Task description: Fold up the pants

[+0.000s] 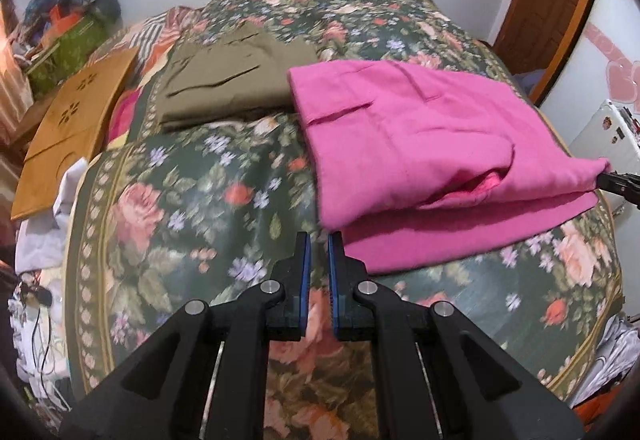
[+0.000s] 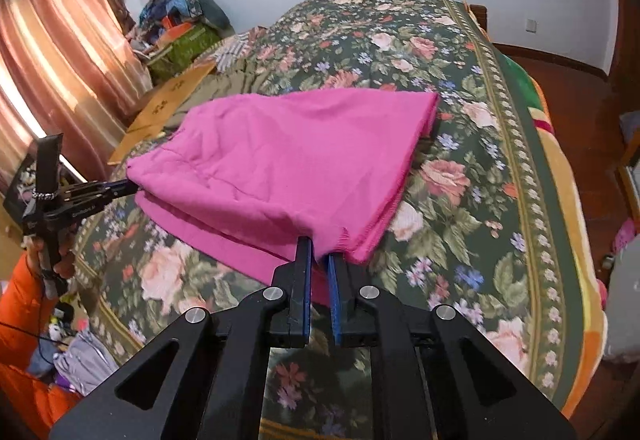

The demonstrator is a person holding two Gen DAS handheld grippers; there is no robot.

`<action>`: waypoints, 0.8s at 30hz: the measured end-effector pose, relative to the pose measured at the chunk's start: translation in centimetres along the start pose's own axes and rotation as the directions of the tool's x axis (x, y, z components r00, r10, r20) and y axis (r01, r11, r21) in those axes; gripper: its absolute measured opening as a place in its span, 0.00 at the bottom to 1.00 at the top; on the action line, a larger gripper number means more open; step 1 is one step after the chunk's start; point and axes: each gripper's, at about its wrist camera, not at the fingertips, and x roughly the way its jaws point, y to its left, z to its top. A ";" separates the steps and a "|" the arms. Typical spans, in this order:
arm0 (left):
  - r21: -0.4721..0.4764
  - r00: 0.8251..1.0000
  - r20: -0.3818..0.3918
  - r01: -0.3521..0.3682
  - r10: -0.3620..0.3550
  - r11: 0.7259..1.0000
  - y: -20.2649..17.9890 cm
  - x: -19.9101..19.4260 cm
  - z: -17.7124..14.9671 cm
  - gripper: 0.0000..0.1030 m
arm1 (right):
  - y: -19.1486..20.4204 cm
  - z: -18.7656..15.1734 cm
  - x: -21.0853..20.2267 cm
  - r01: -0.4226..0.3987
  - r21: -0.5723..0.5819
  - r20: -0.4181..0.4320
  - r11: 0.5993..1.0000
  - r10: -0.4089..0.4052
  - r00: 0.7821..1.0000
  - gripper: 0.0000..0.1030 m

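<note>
The bright pink fabric pants (image 2: 288, 160) lie already doubled over on the dark floral bedspread (image 2: 472, 200), near a folded olive-green garment (image 1: 232, 80). The left gripper (image 1: 318, 240) and right gripper (image 2: 319, 256) each pinch a near corner, jaws narrow. Likely one more fold remains.

Small white lettering on the left hand-held gripper (image 2: 130, 187) is illegible.

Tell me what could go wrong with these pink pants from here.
Each hand-held gripper pinches only a corner of the pink pants, left and right, so thin cloth could slip. The top layer bulges open and might crease. The olive pants touch them and could be dragged.
</note>
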 end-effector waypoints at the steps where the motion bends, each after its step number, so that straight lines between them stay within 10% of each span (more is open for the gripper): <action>1: -0.008 1.000 0.001 -0.002 0.002 1.000 0.4 -0.2 -0.2 0.06 | -0.1 -0.1 -0.2 0.012 -0.002 -0.008 1.000 -0.012 1.000 0.09; 14: -0.026 0.991 0.134 0.022 -0.019 0.999 -0.5 -4.9 3.9 0.16 | -0.5 2.9 -4.1 0.093 0.011 0.073 0.996 -0.093 0.993 0.11; 24: 0.051 0.994 0.030 0.100 -0.101 0.994 -5.9 -0.3 3.5 0.30 | 3.3 3.5 1.9 -0.020 -0.060 0.004 0.998 0.021 1.000 0.22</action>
